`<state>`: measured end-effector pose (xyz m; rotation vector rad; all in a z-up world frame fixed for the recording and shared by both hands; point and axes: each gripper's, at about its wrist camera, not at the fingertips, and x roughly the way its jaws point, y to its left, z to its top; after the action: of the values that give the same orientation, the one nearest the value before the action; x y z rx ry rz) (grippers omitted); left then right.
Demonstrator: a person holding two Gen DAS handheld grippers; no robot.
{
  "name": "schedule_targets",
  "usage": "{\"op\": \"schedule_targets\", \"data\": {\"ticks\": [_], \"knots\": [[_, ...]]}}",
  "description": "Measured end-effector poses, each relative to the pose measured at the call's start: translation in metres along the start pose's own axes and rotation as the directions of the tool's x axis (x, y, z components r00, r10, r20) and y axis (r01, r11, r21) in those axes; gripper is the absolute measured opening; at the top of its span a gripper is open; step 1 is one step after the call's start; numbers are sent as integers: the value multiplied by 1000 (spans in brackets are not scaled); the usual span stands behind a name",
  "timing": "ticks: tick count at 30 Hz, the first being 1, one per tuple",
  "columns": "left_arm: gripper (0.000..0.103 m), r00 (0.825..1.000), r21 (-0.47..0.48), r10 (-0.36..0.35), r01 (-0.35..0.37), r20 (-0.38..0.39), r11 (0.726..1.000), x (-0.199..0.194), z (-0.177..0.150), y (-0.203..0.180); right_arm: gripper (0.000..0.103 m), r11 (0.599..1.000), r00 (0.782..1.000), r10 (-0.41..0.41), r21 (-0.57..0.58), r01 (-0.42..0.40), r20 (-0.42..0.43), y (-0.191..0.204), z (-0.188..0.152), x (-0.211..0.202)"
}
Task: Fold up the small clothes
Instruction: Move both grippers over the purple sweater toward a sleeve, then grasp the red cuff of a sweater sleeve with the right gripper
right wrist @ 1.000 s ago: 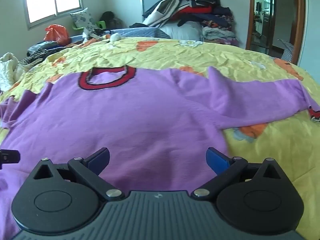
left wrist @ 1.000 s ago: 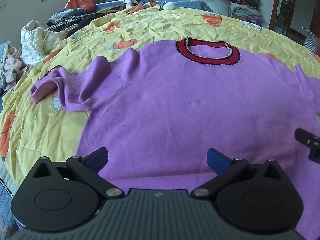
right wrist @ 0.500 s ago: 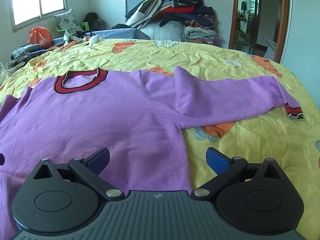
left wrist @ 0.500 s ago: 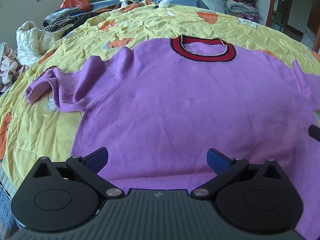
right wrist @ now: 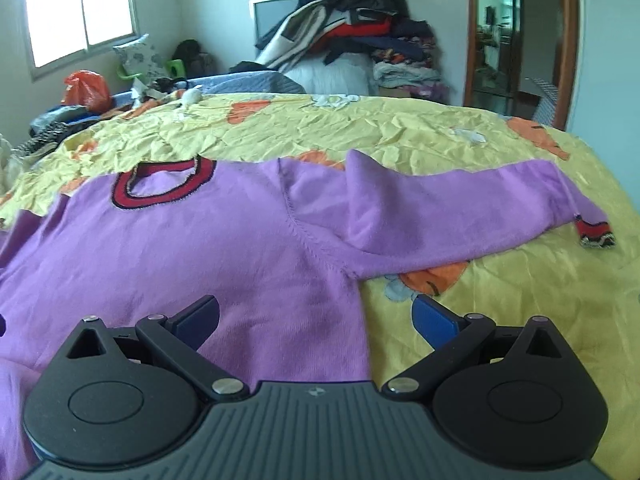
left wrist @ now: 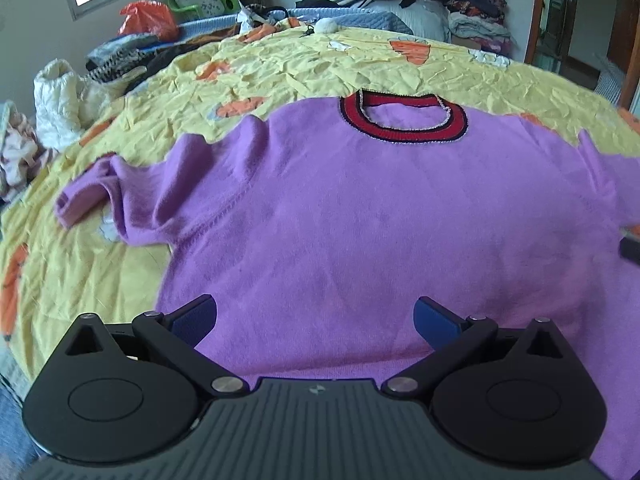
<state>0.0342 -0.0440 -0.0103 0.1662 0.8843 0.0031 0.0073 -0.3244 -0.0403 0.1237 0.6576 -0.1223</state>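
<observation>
1. The left gripper (left wrist: 315,314) is held wide open over the sweater's lower body, with nothing between its blue pads; the right gripper (right wrist: 315,314) is likewise spread and empty.
2. Since a second ago, the right gripper has been carried rightward: the side seam of the purple sweater (left wrist: 360,216) now lies between its jaws, one pad over knit, the other over the yellow bedsheet (right wrist: 500,304).
3. The sweater is laid flat, front up, on the sheet.
4. Farther out, the right sleeve (right wrist: 460,216) is stretched sideways, while the left sleeve (left wrist: 120,200) is seen bunched.
5. A sleeve or side fold is judged to be next.
6. The red collar (left wrist: 404,120) lies farthest.
</observation>
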Motion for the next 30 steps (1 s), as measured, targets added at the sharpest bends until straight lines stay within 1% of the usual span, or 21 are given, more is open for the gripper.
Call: {"op": "schedule_targets", "data": {"ticks": [2, 4, 7, 10, 12, 14, 16, 18, 23, 24, 26, 28, 30], "knots": [[103, 1000, 17, 13, -13, 9, 1000, 0, 1, -4, 103, 1000, 1000, -26, 2, 26, 4, -5, 2, 2], [103, 1000, 37, 18, -18, 13, 999, 0, 2, -7, 103, 999, 1000, -5, 32, 5, 10, -14, 4, 3], [103, 1000, 48, 3, -4, 13, 999, -1, 2, -8, 103, 998, 997, -3, 66, -2, 75, -24, 4, 0], [103, 1000, 41, -11, 11, 2, 999, 0, 3, -9, 103, 996, 996, -14, 84, 7, 83, -31, 7, 0], [103, 1000, 42, -12, 12, -3, 999, 0, 4, -11, 103, 996, 997, -7, 89, 1, 73, -35, 9, 3], [103, 1000, 47, -6, 6, -2, 999, 1, 4, -12, 103, 997, 997, -23, 70, 17, 72, -37, 10, 4], [103, 1000, 49, -11, 11, -16, 999, 3, 4, -13, 103, 998, 996, -41, 45, 38, 74, -37, 10, 6], [103, 999, 45, -22, 23, -31, 999, 5, 4, -14, 103, 998, 996, -46, 36, 43, 72, -40, 10, 7], [103, 999, 53, -21, 24, -44, 998, 9, 4, -17, 103, 997, 996, -72, -21, 73, 58, -42, 11, 10], [103, 999, 52, -24, 26, -49, 998, 10, 5, -17, 103, 997, 997, -71, -33, 72, 38, -42, 12, 12], [103, 998, 55, -28, 31, -61, 998, 13, 5, -18, 103, 997, 997, -74, -35, 75, 34, -45, 13, 14], [103, 997, 65, -34, 39, -70, 997, 15, 6, -19, 103, 998, 998, -55, -33, 55, 15, -48, 16, 17], [103, 996, 57, -51, 56, -73, 997, 16, 8, -17, 103, 997, 998, -61, -47, 62, 22, -53, 19, 18]]}}
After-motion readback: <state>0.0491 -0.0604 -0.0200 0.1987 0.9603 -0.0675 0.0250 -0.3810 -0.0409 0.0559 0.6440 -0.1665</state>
